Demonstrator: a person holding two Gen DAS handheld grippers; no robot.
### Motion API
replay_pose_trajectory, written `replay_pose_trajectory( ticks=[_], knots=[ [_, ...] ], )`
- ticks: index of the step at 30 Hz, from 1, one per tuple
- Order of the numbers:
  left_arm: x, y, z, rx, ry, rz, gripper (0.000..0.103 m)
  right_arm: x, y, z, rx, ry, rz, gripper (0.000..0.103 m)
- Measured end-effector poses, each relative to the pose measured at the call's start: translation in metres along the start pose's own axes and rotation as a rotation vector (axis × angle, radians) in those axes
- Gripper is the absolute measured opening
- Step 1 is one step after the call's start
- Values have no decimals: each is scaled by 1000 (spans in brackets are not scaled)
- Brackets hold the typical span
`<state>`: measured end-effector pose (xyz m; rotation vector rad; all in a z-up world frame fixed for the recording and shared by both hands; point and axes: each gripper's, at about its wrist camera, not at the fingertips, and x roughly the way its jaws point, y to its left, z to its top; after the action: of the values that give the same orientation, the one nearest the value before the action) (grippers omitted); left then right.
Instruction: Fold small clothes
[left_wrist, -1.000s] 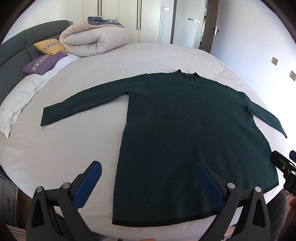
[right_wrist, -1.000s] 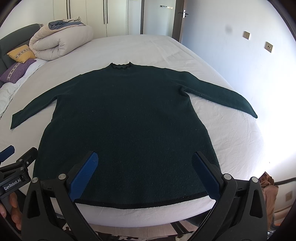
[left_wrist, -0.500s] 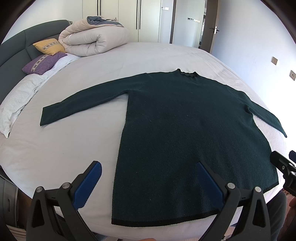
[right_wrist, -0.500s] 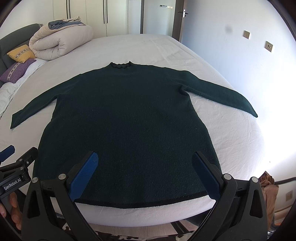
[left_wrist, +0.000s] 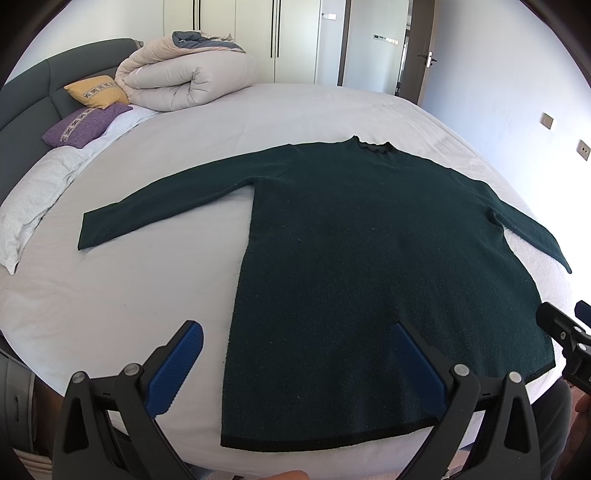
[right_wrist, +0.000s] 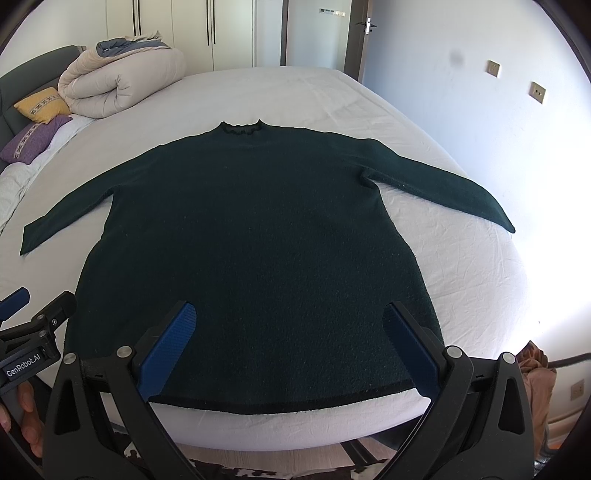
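We find the dark green sweater (right_wrist: 251, 236) laid flat and face-up on the white bed (right_wrist: 461, 280), collar away from us, hem along the near edge of the mattress, both sleeves spread outward. No fold is yet made.

The left gripper (left_wrist: 295, 365) hangs above the hem's left corner with its jaws spread wide and nothing between them. The right gripper (right_wrist: 290, 343) sits likewise over the hem's right part, fully parted and empty.

In our judgement the step in hand is the first grasp. To do it well, we would take a sleeve or side edge cleanly, pinching one layer pair near the seam, and carry it across the body without dragging the knit, which looks thick and likely to cling to the sheet.

The left sleeve (left_wrist: 166, 206) has wide bare sheet around it. The right sleeve (right_wrist: 443, 188) ends near the bed's right edge; room there is tighter. The rolled duvet (left_wrist: 184, 85) and pillows (left_wrist: 92, 110) lie well apart at the headboard end and obstruct nothing.
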<state>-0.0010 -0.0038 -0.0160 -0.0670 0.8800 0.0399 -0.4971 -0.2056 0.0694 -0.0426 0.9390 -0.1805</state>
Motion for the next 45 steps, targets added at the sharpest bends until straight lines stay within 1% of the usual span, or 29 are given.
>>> replay_pose_trajectory(
  ticks=[4,7,12,16,19,20,21,22,24,26,27,29,31,33,35,37,38,40,42,44,45],
  knots=[
    [0,-3,-3,3,0,-6,103,0,1,-1,1,1,1,103],
    [1,-4,-6,0,6,-27,103,1,1,-2,2,2,1,103],
    [7,-1,-7,-41,36,-66,103,9,-5,-3,17,9,23,103],
    [17,3,-13,-76,73,-120,103,16,-18,-2,62,10,86,103],
    [24,3,-15,-106,95,-202,103,22,-32,2,112,8,131,103],
    [26,1,-15,-118,91,-244,103,23,-40,2,150,-7,172,103],
    [26,1,-14,-131,87,-266,103,23,-47,3,173,-18,195,103],
    [27,-1,-14,-151,79,-274,103,23,-55,4,204,-35,221,103],
    [28,-7,-12,-141,90,-271,103,24,-68,7,243,-55,256,103],
    [35,-17,-9,-103,160,-269,103,27,-85,9,284,-73,277,103],
    [38,-18,-8,-118,173,-271,103,29,-91,11,299,-76,279,103],
    [41,-15,-6,-171,177,-276,103,34,-111,13,349,-94,301,103],
    [48,-13,-3,-210,191,-303,103,38,-129,15,390,-107,299,103],
    [53,-15,0,-221,215,-329,103,43,-151,19,420,-133,316,103],
    [57,-18,8,-216,210,-349,103,51,-183,24,478,-160,348,100],
    [57,-22,14,-216,187,-356,103,67,-232,29,609,-182,385,98],
    [56,-23,18,-218,180,-364,103,79,-259,30,694,-174,398,98],
    [59,-24,31,-224,158,-386,103,108,-308,30,851,-141,413,93],
    [58,-32,41,-212,123,-391,101,133,-352,27,981,-146,419,92],
    [64,-43,57,-186,102,-394,94,160,-391,26,1089,-134,406,92],
    [68,-48,62,-173,101,-395,88,172,-404,25,1131,-128,417,92]
  ],
)
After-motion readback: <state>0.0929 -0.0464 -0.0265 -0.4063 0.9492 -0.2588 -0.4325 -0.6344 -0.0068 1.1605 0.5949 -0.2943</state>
